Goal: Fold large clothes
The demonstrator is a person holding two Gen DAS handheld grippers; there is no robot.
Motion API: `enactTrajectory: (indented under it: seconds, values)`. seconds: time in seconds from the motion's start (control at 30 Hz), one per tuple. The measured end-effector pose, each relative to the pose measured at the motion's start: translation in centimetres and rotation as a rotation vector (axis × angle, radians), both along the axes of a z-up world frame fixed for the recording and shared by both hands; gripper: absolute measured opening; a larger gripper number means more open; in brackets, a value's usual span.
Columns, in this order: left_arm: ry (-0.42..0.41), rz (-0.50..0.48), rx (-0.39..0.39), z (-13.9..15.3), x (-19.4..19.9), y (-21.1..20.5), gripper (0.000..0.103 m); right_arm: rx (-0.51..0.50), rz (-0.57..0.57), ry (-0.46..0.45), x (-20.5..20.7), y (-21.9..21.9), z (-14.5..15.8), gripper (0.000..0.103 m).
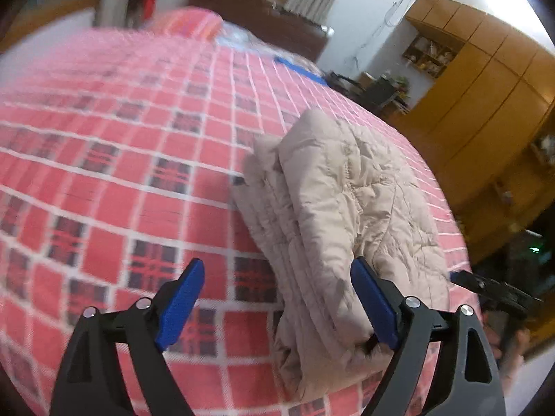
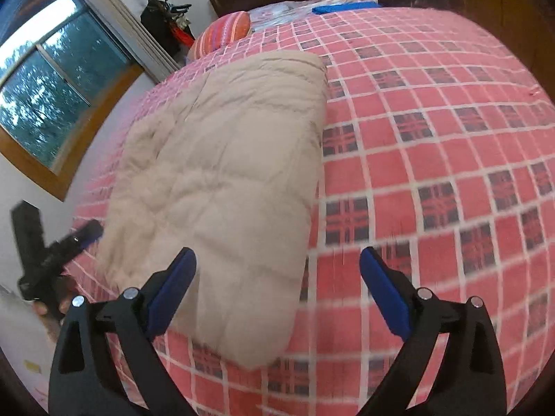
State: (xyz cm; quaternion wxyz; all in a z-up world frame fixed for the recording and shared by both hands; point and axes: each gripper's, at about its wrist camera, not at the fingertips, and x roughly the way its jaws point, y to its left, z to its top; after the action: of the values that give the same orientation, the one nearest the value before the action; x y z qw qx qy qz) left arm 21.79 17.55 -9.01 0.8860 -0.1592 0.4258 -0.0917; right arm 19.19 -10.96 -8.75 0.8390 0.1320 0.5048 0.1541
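Observation:
A beige quilted jacket (image 1: 350, 215) lies folded into a thick bundle on the red checked bedspread (image 1: 121, 159). In the left wrist view it sits right of centre, its near end between and behind my left gripper (image 1: 277, 303), which is open and holds nothing. The right wrist view shows the same jacket (image 2: 225, 180) as a smooth folded slab on the bedspread (image 2: 433, 145). My right gripper (image 2: 277, 293) hovers open over the jacket's near right edge, holding nothing. The other gripper (image 2: 59, 246) shows at the far left, held by a hand.
A striped pillow (image 2: 225, 31) and a blue item (image 2: 341, 7) lie near the dark headboard (image 1: 263, 10). Wooden wardrobes (image 1: 485, 79) stand beyond the bed's right side. A window (image 2: 52, 79) is on the left wall.

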Motion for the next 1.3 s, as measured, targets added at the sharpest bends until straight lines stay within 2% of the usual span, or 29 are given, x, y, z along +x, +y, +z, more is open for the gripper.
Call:
enactTrajectory:
  seconds: [0.13, 0.2, 0.37, 0.63, 0.93, 1.1, 1.3]
  values:
    - [-0.013, 0.053, 0.099, 1.3, -2.6, -2.0, 0.087, -0.024, -0.026, -0.006, -2.5, 0.5, 0.1, 0.095]
    - [-0.023, 0.061, 0.125, 1.6, -3.6, -3.1, 0.088, -0.043, -0.046, -0.025, -3.8, 0.0, 0.1, 0.095]
    - [-0.056, 0.090, 0.241, 1.9, -5.9, -5.3, 0.088, -0.128, -0.112, -0.077, -6.7, -0.1, 0.9, 0.096]
    - [-0.090, 0.120, 0.333, 3.2, -9.5, -8.1, 0.090, -0.205, -0.139, -0.110, -9.3, 1.1, 1.7, 0.099]
    - [-0.109, 0.121, 0.370, 4.0, -13.1, -10.1, 0.092, -0.252, -0.213, -0.123, -13.1, 2.2, 2.8, 0.100]
    - [-0.119, 0.143, 0.369, 4.3, -14.4, -10.2, 0.092, -0.321, -0.192, -0.158, -14.6, 3.1, 3.2, 0.100]
    - [-0.116, 0.163, 0.367, 4.4, -15.6, -10.0, 0.092, -0.317, -0.186, -0.175, -15.7, 2.8, 3.4, 0.100]
